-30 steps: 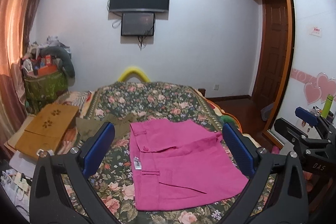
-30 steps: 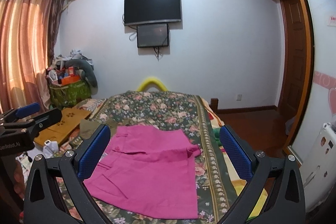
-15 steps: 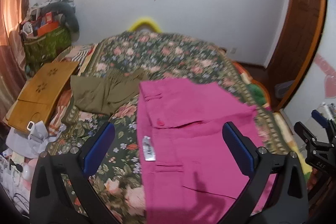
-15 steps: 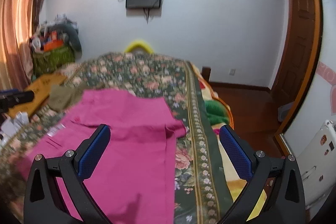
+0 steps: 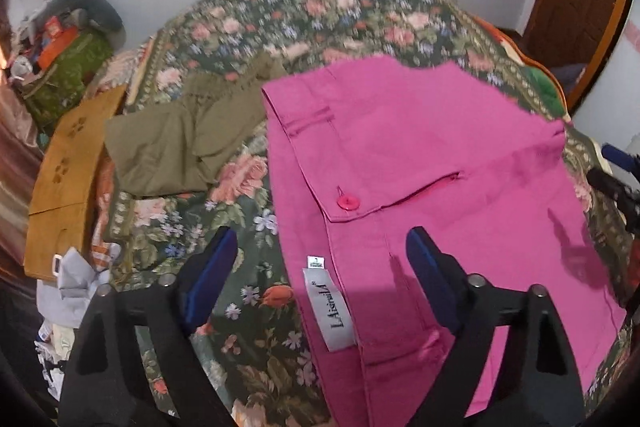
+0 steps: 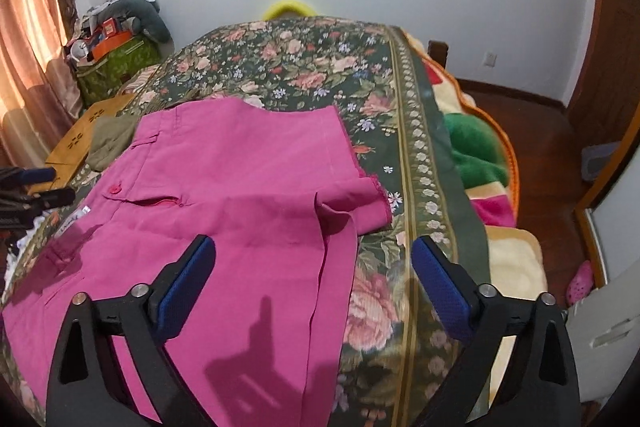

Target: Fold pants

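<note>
Pink pants [image 5: 432, 163] lie flat on the floral bedspread [image 5: 248, 227], waistband to the left, with a pink button and a white label [image 5: 328, 307]. They also show in the right wrist view [image 6: 240, 187], leg hems folded at the right edge. My left gripper [image 5: 320, 263] is open and empty, hovering over the waistband edge near the label. My right gripper [image 6: 312, 267] is open and empty, above the pants' right edge near the hems.
A folded olive garment [image 5: 176, 143] lies left of the pants. A wooden lap tray [image 5: 68, 171] and cluttered bags [image 5: 64, 67] stand at the bed's left. A colourful blanket [image 6: 480, 155] hangs off the right side, with wooden floor [image 6: 532, 123] beyond.
Both grippers have moved forward and tilted down toward the pants, which now fill much more of each view. Both stay open and empty.
</note>
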A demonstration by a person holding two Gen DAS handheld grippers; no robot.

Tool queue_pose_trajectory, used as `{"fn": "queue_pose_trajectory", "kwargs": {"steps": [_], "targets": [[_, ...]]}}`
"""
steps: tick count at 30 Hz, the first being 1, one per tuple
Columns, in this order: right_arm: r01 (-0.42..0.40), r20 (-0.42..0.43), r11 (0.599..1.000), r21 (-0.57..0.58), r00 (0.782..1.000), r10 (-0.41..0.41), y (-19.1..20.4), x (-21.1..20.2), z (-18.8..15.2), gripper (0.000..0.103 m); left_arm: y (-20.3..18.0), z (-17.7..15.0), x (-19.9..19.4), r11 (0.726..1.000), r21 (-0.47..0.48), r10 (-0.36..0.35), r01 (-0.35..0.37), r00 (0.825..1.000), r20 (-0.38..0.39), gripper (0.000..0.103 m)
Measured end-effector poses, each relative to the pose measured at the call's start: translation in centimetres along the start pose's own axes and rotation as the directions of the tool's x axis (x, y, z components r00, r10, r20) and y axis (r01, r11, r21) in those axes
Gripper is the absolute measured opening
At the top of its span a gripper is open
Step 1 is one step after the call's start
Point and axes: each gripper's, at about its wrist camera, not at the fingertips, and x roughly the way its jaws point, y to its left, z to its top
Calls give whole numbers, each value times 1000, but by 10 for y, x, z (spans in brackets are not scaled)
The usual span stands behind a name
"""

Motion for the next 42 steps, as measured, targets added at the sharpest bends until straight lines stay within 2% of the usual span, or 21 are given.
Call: {"fn": "queue_pose_trajectory", "kwargs": {"steps": [2,4,6,7,11,13,17,20,22,25,27,36,42], "targets": [[-10,-15,1000,-6,1000,10,-3,6,2,88,1,1,9,1000,-7,-24,24,999,-28,77],[-25,-35,1000,-10,999,24,-5,11,3,74,3,2,19,998,-22,-65,64,995,-69,64],[-52,-57,999,-18,997,51,-6,18,6,66,3,3,28,993,-20,-120,119,987,-111,54],[-69,-66,997,-23,996,68,-5,20,6,64,3,4,31,992,-20,-126,125,985,-119,50],[-120,-92,992,-43,989,116,-2,29,10,55,3,2,38,988,-24,-153,152,977,-151,44],[-147,-115,988,-39,983,142,-3,38,13,52,5,1,41,986,-29,-167,165,973,-157,35],[-163,-156,987,1,974,161,-4,54,13,43,9,0,48,979,-53,-204,197,962,-181,32],[-158,-177,987,12,971,158,-6,62,14,30,8,0,51,974,-60,-225,217,956,-191,31],[-170,-178,985,19,969,171,-7,64,14,9,7,0,51,970,-49,-242,237,951,-191,25],[-188,-145,982,28,971,190,-8,60,13,6,6,-2,50,976,6,-212,217,960,-185,11],[-175,-122,985,7,977,175,-5,55,14,4,8,-3,49,978,16,-202,208,963,-177,7],[-115,-77,993,34,990,118,-14,52,17,1,-6,-12,51,986,125,-92,111,985,-144,7],[-77,-125,993,94,988,89,-31,61,13,1,-1,-12,53,987,99,-112,128,982,-150,7]]}}
